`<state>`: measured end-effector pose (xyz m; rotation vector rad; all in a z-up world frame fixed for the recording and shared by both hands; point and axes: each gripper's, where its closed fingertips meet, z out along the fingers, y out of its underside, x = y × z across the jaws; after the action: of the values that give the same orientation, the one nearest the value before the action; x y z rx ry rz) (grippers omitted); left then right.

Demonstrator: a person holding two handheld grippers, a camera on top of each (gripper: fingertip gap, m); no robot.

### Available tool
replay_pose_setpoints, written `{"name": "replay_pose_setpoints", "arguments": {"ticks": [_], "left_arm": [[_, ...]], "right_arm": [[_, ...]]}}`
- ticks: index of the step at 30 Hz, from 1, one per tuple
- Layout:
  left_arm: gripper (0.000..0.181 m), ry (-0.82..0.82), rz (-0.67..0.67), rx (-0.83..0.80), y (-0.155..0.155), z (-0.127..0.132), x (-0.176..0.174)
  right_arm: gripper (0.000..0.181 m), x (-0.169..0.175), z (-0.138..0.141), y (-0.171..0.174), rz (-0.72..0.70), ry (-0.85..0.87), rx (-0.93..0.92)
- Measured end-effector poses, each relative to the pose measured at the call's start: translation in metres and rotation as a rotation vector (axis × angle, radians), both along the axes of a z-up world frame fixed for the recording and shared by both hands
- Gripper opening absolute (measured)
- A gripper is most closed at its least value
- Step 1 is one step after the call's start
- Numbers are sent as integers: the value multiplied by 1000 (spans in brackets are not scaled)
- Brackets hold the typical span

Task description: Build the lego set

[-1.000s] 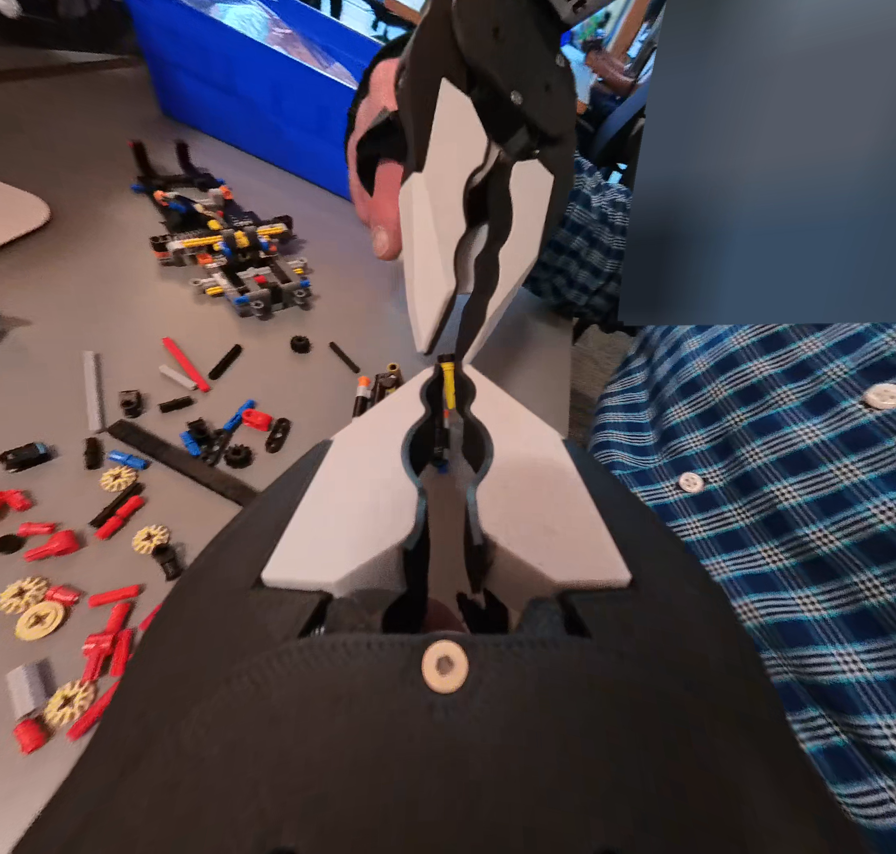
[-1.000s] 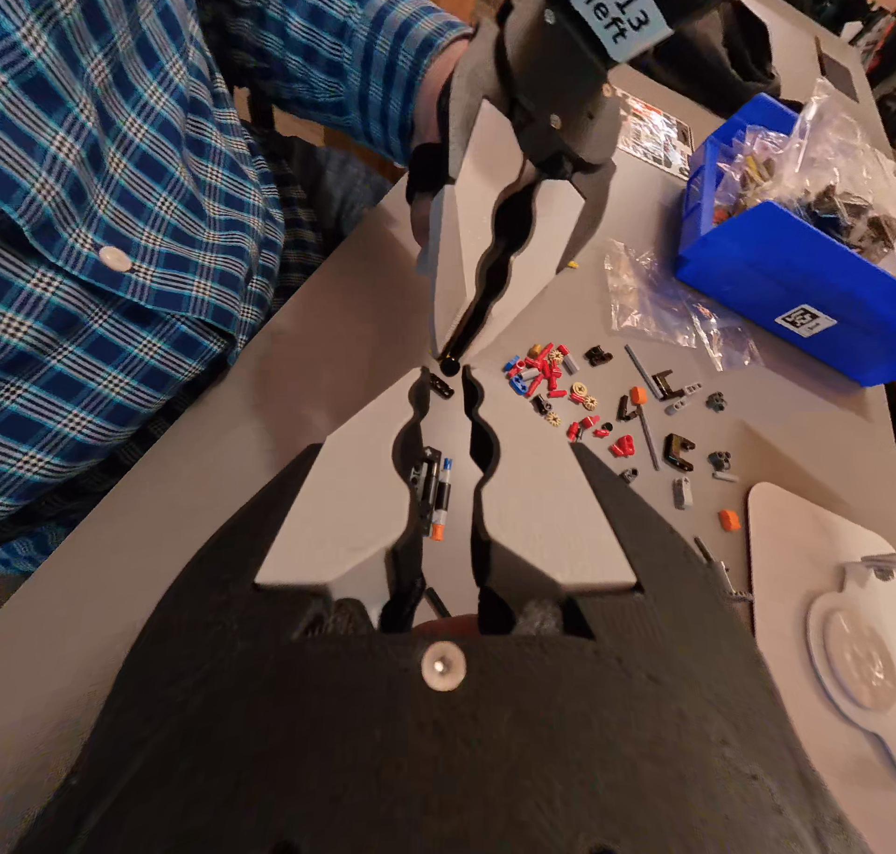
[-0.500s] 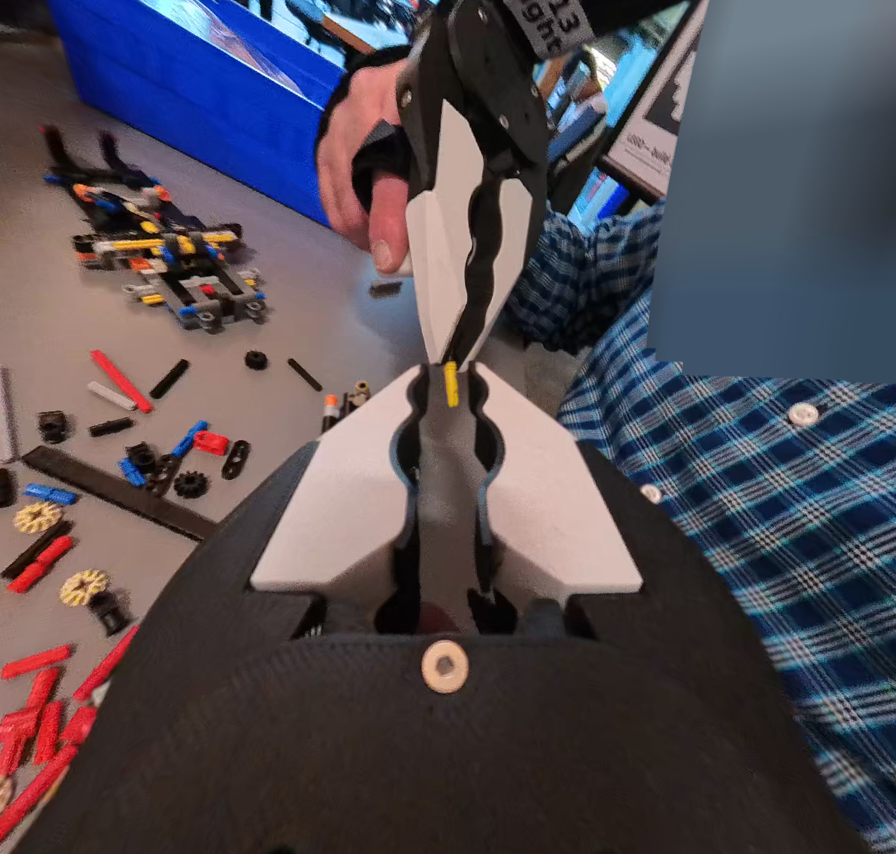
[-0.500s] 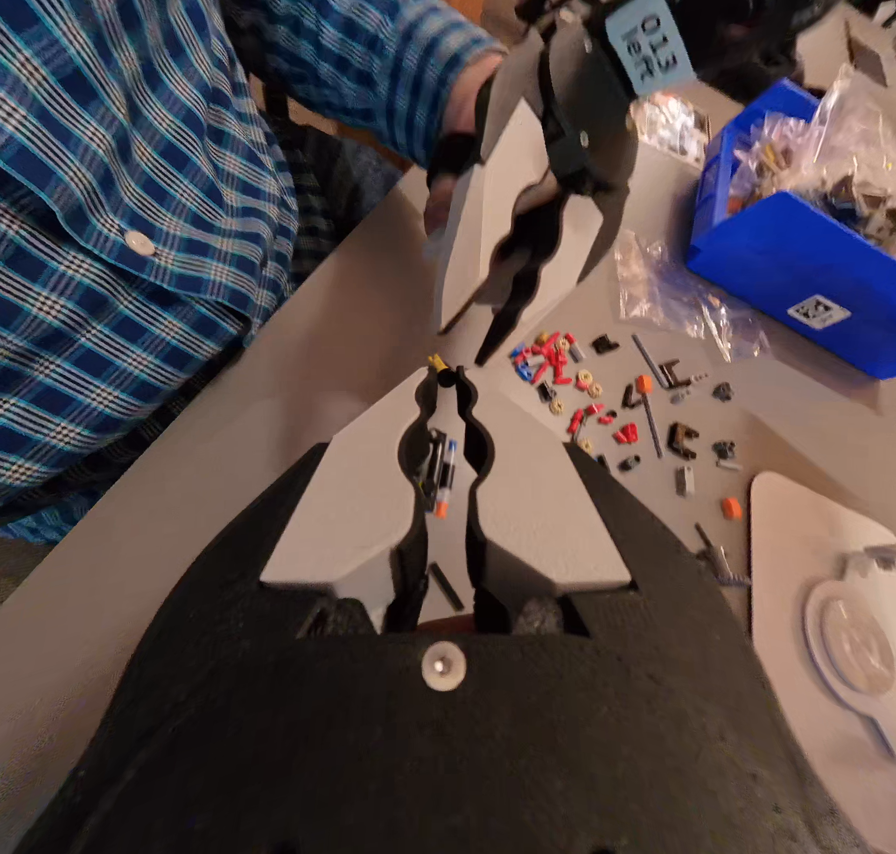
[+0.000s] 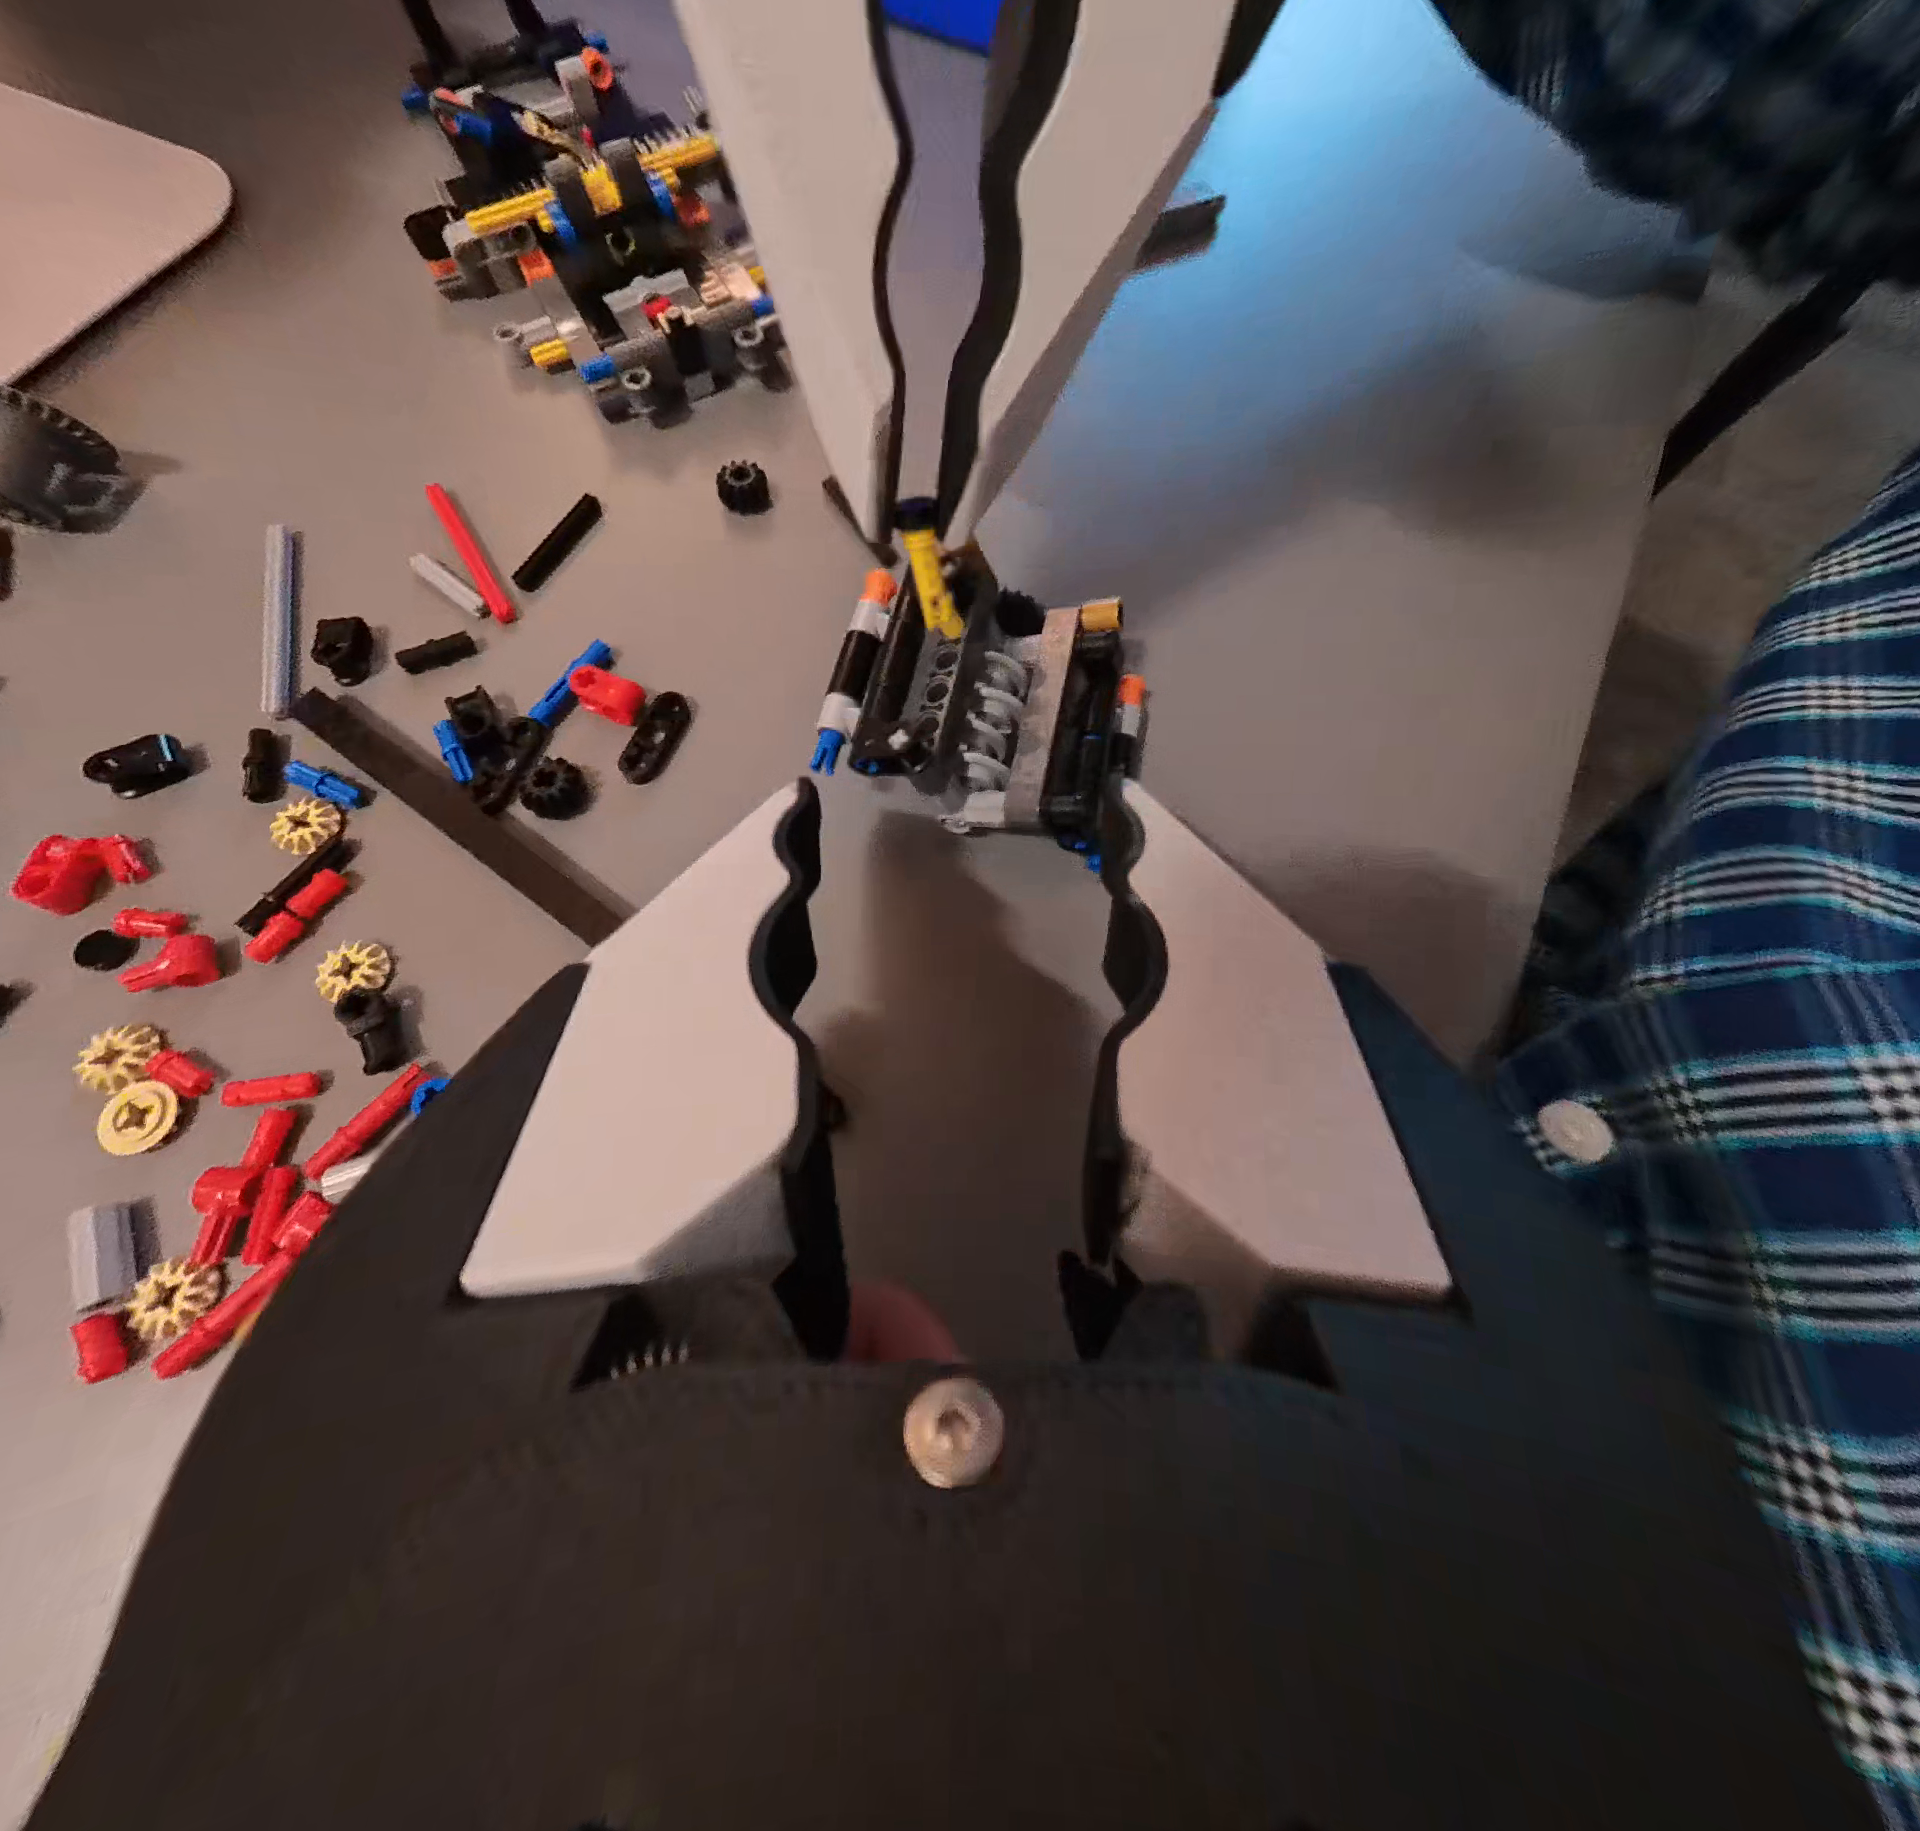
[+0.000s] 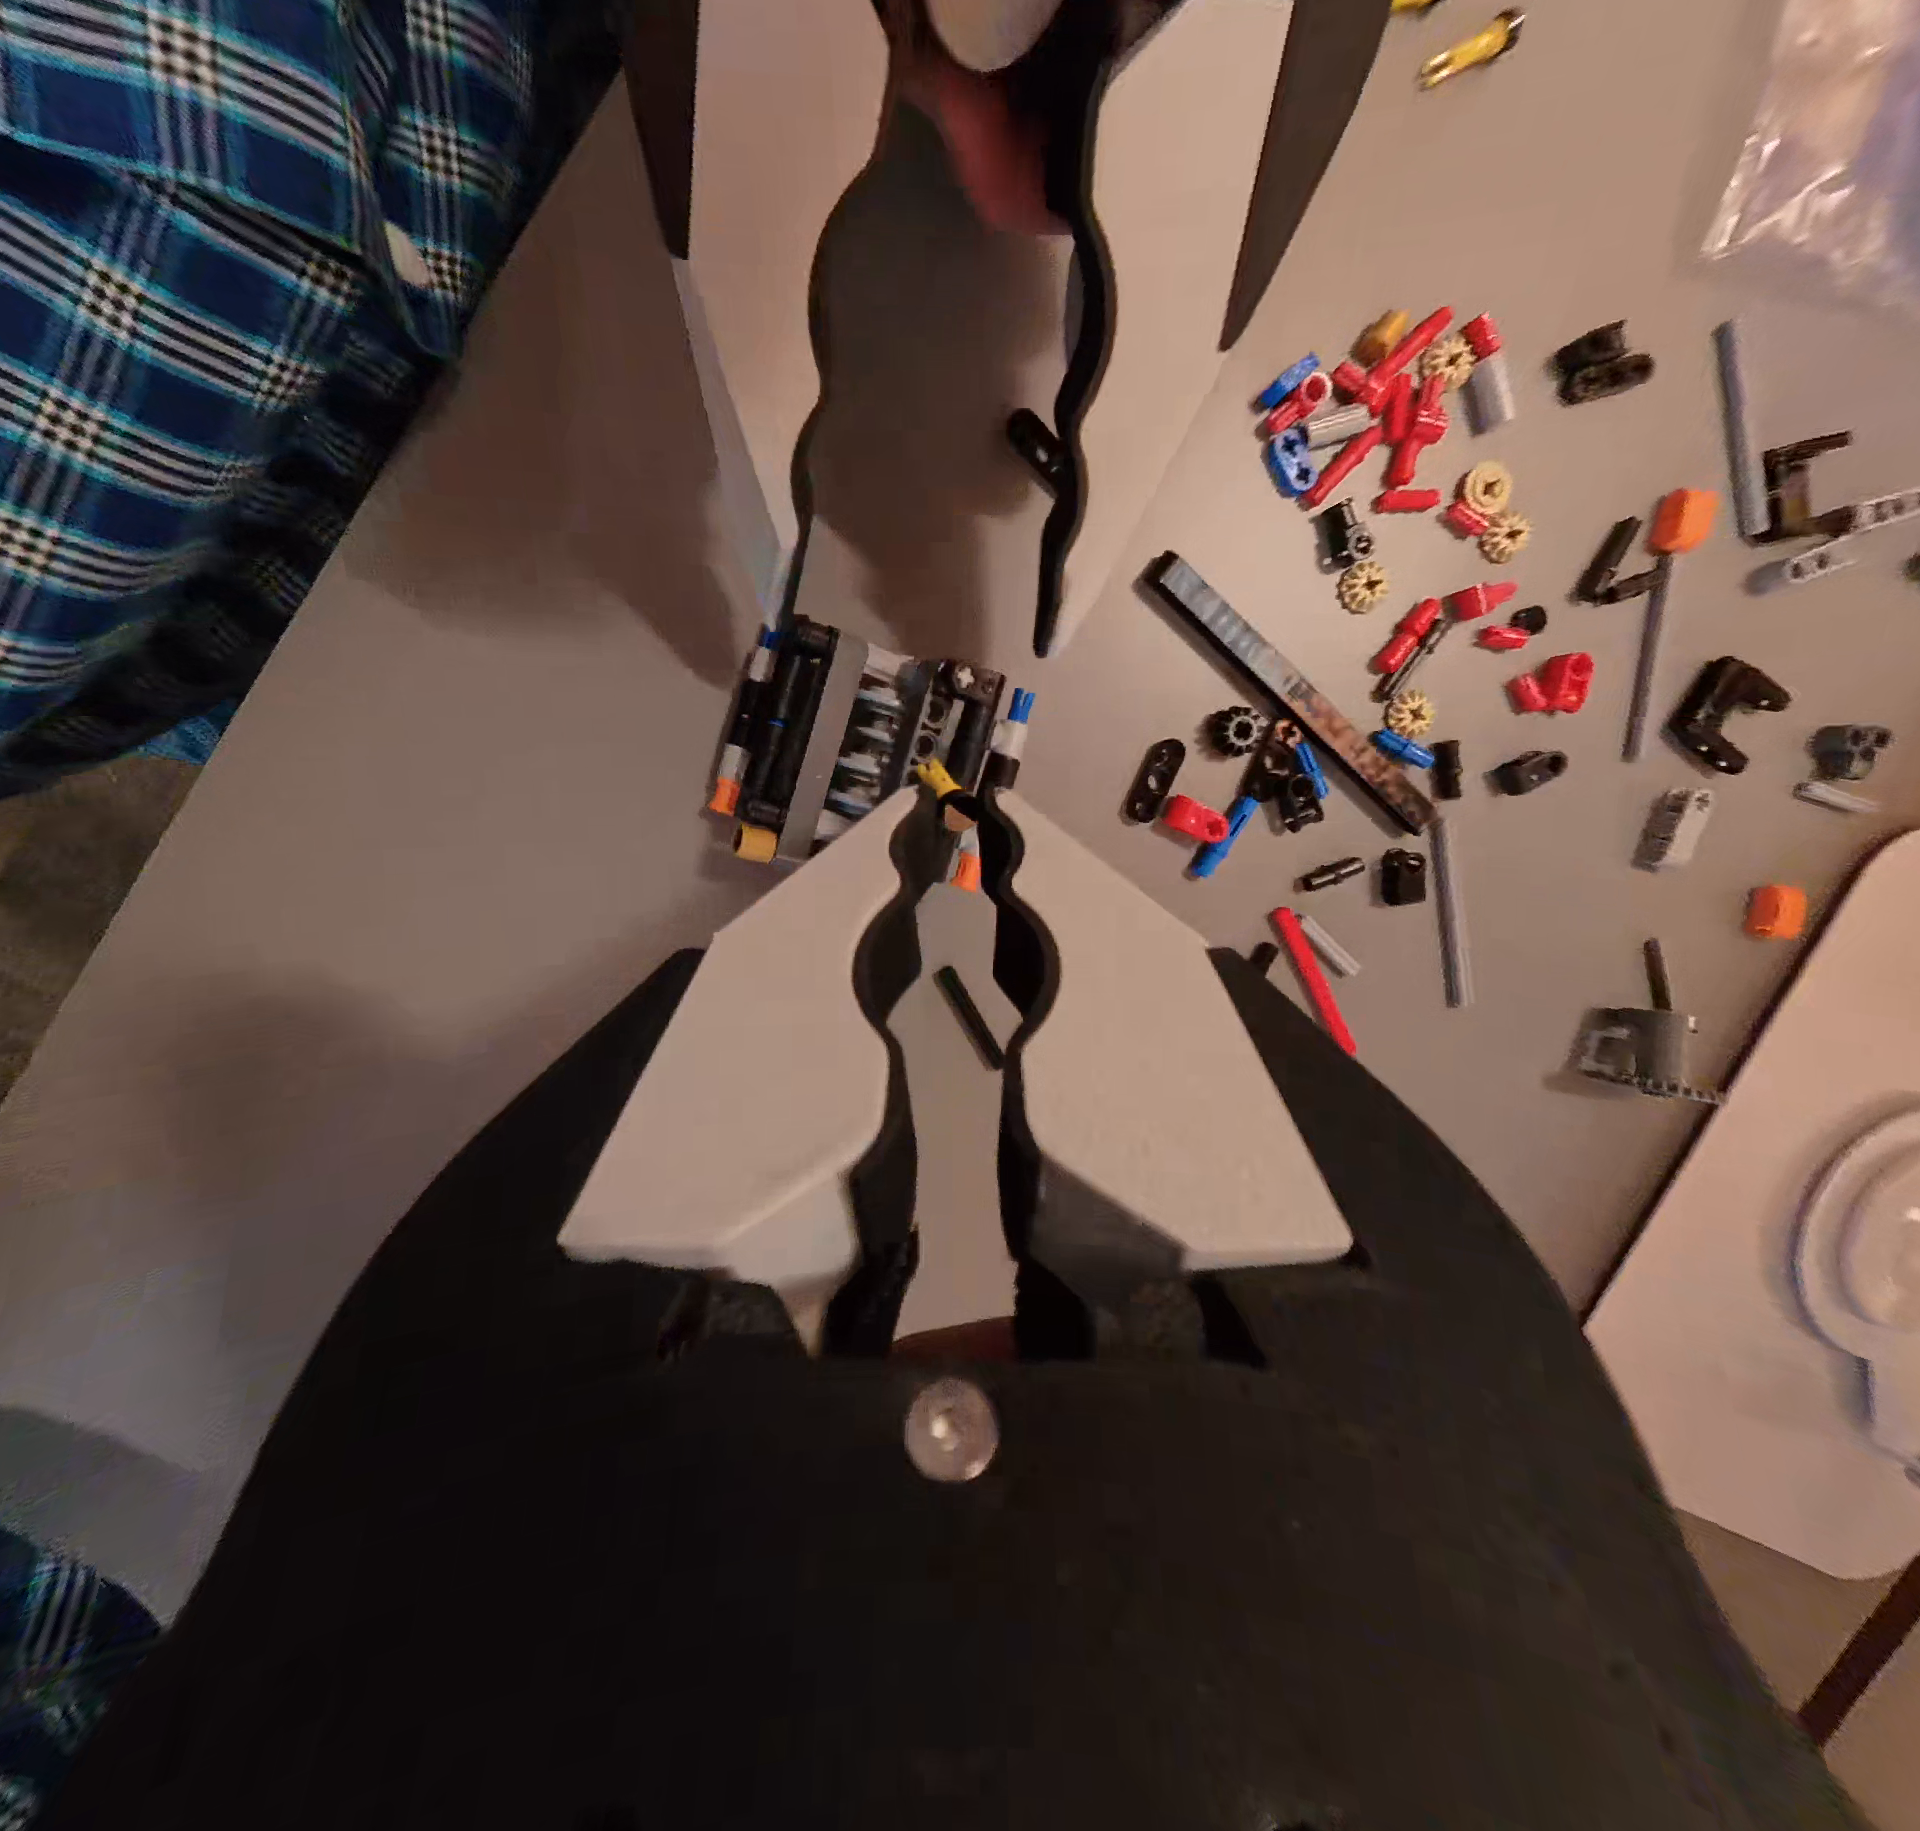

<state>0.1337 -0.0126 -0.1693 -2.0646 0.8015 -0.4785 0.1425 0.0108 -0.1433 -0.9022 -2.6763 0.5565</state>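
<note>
A small black and grey lego sub-assembly (image 5: 987, 711) with orange-tipped pins lies on the grey table near its front edge. It also shows in the right wrist view (image 6: 862, 742). My right gripper (image 6: 956, 794) is shut on a small yellow pin (image 6: 935, 775) and holds it at the sub-assembly's top edge. In the left wrist view it comes down from above (image 5: 920, 514) with the yellow pin (image 5: 932, 581) at its tips. My left gripper (image 5: 966, 805) is open wide and empty, its tips at the sub-assembly's near side. In the right wrist view it reaches in from the top (image 6: 914, 628).
A larger lego chassis (image 5: 603, 254) stands farther back. Loose red, black, blue and tan parts (image 6: 1392, 431) and a long black beam (image 6: 1288, 690) lie beside the sub-assembly. A white board (image 6: 1766, 1210) lies at the right. A person's plaid shirt (image 5: 1766, 950) is at the table edge.
The yellow pin passed from my left gripper to my right. My left gripper opened wide. Both grippers came down to the sub-assembly on the table.
</note>
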Motion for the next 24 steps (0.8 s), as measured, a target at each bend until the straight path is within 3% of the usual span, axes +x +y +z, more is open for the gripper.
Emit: {"name": "replay_pose_setpoints", "arguments": {"ticks": [1,13,24], "left_arm": [[52,23,8,7,2,-2,-1],[49,92,-10,-19,2,-12,3],[44,113,-27,-30,2,-16,6]], "right_arm": [[5,0,-2,-1,7,-21,7],[5,1,-13,3,61,-167,126],[5,6,-17,2,106,-235,94]]}}
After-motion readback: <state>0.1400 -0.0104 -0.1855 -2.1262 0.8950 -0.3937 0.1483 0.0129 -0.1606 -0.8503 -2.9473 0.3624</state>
